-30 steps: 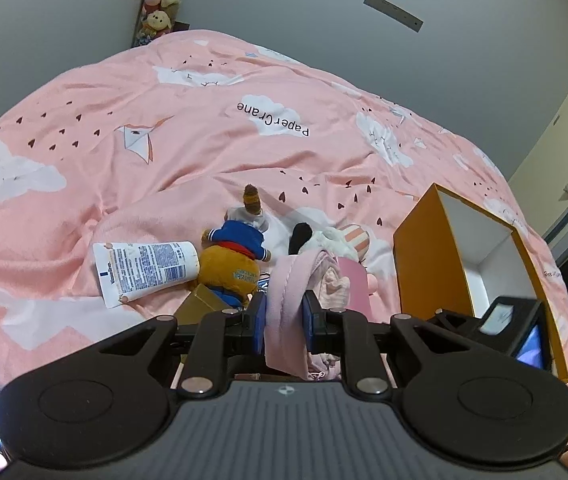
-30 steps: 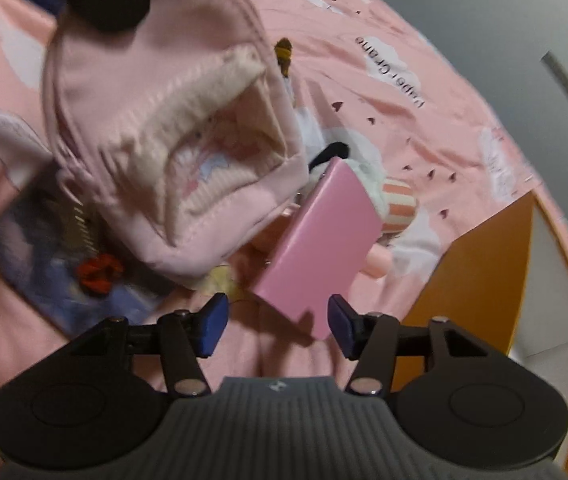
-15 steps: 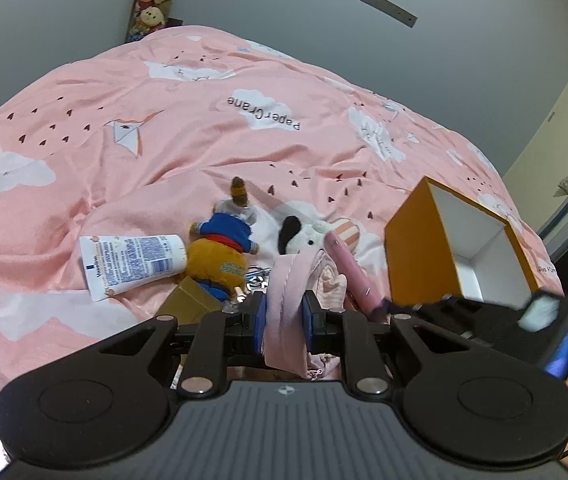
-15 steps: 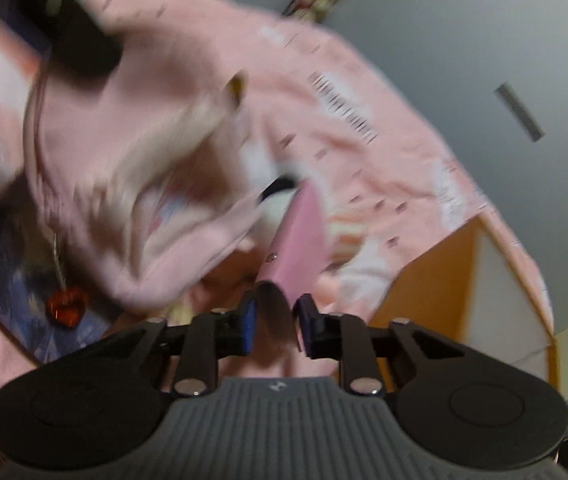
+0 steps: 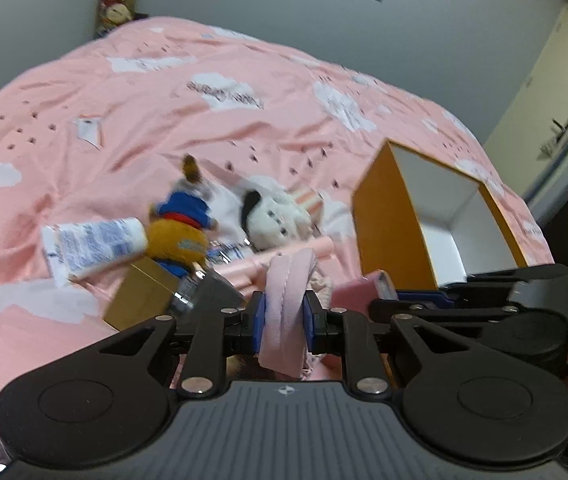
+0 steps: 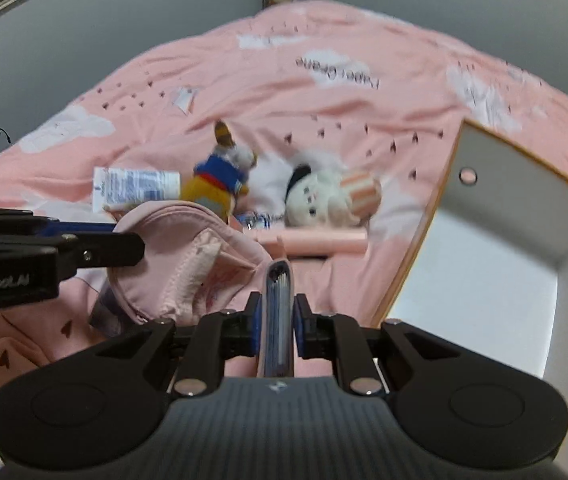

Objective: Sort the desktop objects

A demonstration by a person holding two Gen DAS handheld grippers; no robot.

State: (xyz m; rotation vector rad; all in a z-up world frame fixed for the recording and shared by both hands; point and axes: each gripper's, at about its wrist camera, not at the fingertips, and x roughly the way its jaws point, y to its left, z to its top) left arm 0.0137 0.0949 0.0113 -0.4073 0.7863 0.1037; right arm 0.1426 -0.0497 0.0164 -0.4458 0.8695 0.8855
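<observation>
Right gripper (image 6: 278,322) has its jaws closing the last bit onto a slim pink notebook (image 6: 279,312), pads on both covers, page edges facing the camera, book held on edge and clear of the bedding; the same notebook (image 5: 360,294) shows in the left view as a pink block just right of the left jaws. Left gripper (image 5: 283,316) jaws are just easing apart but the pads press a folded pink strap (image 5: 286,300) of a small pink pouch (image 6: 180,256), which hangs open-mouthed from it, just left of the notebook. Judgement: the notebook is light and stiff across the covers, smooth cover may slip, so a grip near the spine, mid-length, is best; a corner grip would let it swing or fan open. The pouch is soft and limp, sags wherever it is held, so the strap or seam is the only firm hold. Beyond the jaws on the pink bedspread (image 6: 324,92): a pink tube-like case (image 6: 324,240), a white plush with a striped hat (image 6: 324,196), a yellow bear plush in blue (image 6: 218,184), a white cream tube (image 6: 136,190) left of the bear. In the left view a gold box (image 5: 140,296) sits under the bear. Orange box with white inside (image 6: 496,264), open, stands right of the notebook, near; likely the drop spot, cannot tell for sure.
</observation>
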